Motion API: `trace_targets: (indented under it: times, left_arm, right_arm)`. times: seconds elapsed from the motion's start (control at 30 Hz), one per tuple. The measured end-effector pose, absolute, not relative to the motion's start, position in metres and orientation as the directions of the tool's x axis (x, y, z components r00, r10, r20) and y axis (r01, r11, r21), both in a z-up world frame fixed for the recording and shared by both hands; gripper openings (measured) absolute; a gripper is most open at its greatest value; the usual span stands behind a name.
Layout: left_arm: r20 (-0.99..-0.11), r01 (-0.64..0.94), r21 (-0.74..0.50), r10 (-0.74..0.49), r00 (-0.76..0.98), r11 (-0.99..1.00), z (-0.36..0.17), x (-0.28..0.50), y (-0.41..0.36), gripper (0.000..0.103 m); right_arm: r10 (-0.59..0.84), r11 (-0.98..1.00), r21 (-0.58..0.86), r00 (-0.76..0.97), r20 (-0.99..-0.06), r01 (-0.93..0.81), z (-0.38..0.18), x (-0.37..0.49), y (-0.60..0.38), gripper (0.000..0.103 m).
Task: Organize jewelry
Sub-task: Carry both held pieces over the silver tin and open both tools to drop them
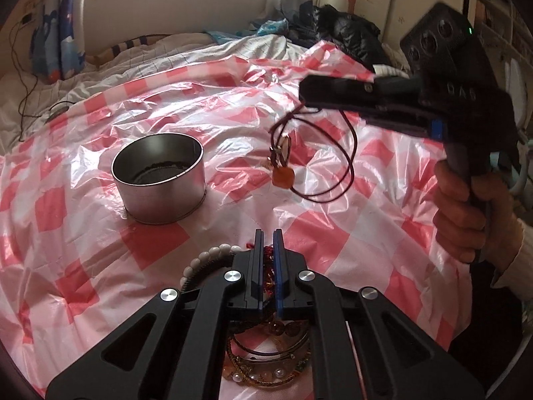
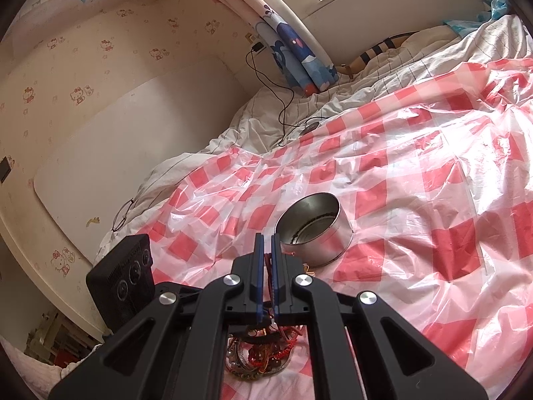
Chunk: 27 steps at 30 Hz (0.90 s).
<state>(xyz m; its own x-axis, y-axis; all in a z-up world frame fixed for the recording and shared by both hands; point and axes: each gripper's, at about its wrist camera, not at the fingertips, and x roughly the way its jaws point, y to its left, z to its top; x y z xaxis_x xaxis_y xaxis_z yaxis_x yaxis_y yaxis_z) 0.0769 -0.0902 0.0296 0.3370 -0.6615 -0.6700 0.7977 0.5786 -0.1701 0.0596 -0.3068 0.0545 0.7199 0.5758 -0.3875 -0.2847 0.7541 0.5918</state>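
Observation:
A round metal tin [image 1: 158, 180] stands open on the red-and-white checked plastic sheet [image 1: 333, 233]; it also shows in the right wrist view [image 2: 313, 230]. My right gripper [image 1: 304, 98] is shut on a dark red cord necklace [image 1: 349, 163] with an orange pendant [image 1: 283, 176], which hangs in the air to the right of the tin. My left gripper [image 1: 268, 236] is shut on a red beaded piece [image 1: 268, 266], low over a heap of bracelets and beads [image 1: 266, 363]. A white bead strand [image 1: 206, 258] lies at its left. The heap shows below my right gripper [image 2: 266, 240] too [image 2: 263, 356].
The sheet covers a bed with a white quilt [image 1: 133, 56] behind. Dark clothes [image 1: 346, 30] lie at the back right. A black charger cable [image 2: 283, 106] runs down from the wall onto the quilt. Eyeglasses [image 2: 123, 215] lie at the bed's left edge.

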Motion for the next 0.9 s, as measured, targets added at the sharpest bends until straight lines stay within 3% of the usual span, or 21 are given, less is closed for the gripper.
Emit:
trace_targets:
  times: [0.13,0.47,0.57,0.73,0.77,0.83,0.9]
  left_arm:
    - [-0.604,0.759,-0.282,-0.724,0.335,0.586,0.041,0.091,-0.07,0.004]
    - [-0.456,0.712,-0.43,-0.814,0.36,0.555,0.076,0.102,-0.028,0.004]
    - [-0.339,0.721,-0.524,-0.887,0.312,0.454,0.089,0.097,-0.014,0.005]
    - [-0.583,0.715,-0.304,-0.716,0.384,0.63,0.081,0.094,-0.045,0.005]
    - [-0.604,0.713,-0.312,-0.71,0.362,0.628,0.074,0.095,-0.05,0.005]
    - [-0.607,0.685,-0.361,-0.717,0.342,0.632,0.065,0.101,-0.047,0.005]
    - [-0.517,0.678,-0.459,-0.793,0.321,0.574,0.071,0.101,-0.035,0.005]
  right_arm:
    - [0.579,0.753,0.59,0.718,-0.385,-0.291,0.055,0.06,-0.305,0.005]
    - [0.593,0.74,0.601,0.714,-0.373,-0.302,0.056,0.062,-0.305,0.005]
    - [0.602,0.732,0.603,0.717,-0.352,-0.318,0.06,0.058,-0.305,0.005]
    - [0.604,0.733,0.596,0.717,-0.349,-0.328,0.064,0.055,-0.302,0.005]
    - [0.602,0.734,0.596,0.717,-0.351,-0.325,0.064,0.055,-0.302,0.005]
    - [0.599,0.735,0.597,0.72,-0.351,-0.321,0.064,0.053,-0.303,0.005]
    - [0.597,0.733,0.601,0.726,-0.342,-0.319,0.065,0.051,-0.306,0.005]
